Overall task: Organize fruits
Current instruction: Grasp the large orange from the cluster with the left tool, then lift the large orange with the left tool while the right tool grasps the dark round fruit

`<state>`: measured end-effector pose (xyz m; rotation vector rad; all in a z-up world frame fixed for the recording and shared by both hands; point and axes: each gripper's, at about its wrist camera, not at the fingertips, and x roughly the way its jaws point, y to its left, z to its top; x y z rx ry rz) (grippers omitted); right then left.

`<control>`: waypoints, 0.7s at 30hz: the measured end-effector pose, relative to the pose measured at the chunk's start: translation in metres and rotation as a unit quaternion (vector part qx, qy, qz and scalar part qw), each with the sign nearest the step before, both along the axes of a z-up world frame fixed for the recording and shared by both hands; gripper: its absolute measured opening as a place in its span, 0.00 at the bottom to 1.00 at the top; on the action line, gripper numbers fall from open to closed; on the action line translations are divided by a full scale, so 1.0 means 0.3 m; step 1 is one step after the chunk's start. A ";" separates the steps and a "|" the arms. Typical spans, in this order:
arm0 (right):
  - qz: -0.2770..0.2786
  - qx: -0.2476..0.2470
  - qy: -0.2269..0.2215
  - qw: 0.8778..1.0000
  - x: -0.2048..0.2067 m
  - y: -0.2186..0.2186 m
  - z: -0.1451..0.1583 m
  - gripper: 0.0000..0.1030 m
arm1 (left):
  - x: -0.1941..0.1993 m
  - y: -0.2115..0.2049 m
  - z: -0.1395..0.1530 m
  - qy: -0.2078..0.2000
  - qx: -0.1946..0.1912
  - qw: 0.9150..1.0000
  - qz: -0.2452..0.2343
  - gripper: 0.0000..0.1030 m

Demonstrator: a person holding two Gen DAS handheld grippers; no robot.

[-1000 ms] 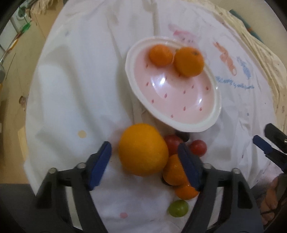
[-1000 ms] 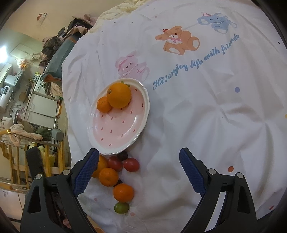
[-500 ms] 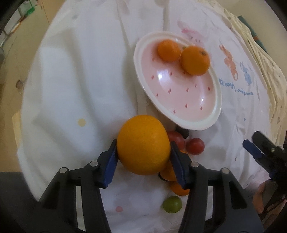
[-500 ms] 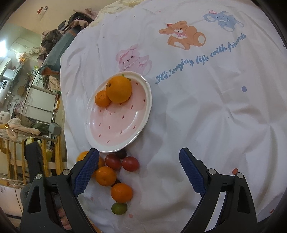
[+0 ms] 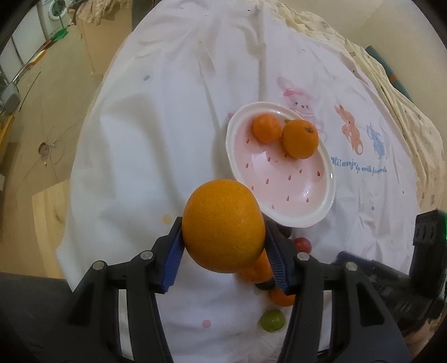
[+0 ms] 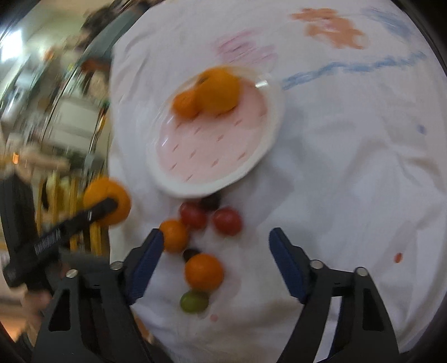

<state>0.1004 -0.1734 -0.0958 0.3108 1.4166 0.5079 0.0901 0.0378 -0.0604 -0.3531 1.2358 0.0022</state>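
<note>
The left gripper [image 5: 223,248] clamps a large round orange [image 5: 223,226] between its blue fingers [image 5: 173,259] — at 7 o'clock of the pink speckled ceramic plate [image 5: 321,212]; the right gripper [image 6: 215,265], fingers closing and empty, hangs above small tangerines [image 6: 204,271]

Home: cartoon-print cloth [image 5: 173,134] over table, washing machine [image 5: 57,5] behind.
</note>
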 end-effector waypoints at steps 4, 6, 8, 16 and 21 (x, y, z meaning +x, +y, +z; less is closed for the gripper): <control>0.128 -0.071 -0.007 0.989 -0.008 0.166 -0.002 0.58 | 0.006 0.017 0.007 0.003 -0.011 1.000 0.010 0.49; 0.187 -0.107 -0.010 0.976 -0.008 0.250 -0.009 0.56 | 0.008 0.041 0.012 0.003 -0.016 1.000 0.020 0.49; 0.242 -0.143 -0.003 0.960 -0.008 0.325 -0.037 0.55 | 0.010 0.073 0.014 0.006 -0.013 0.999 0.037 0.49; 0.308 -0.187 0.016 0.933 -0.032 0.417 -0.163 0.48 | 0.000 0.156 0.014 0.007 -0.015 0.997 0.072 0.49; 0.312 -0.178 0.003 0.933 -0.046 0.397 -0.176 0.48 | 0.004 0.157 0.002 0.015 -0.023 0.997 0.072 0.49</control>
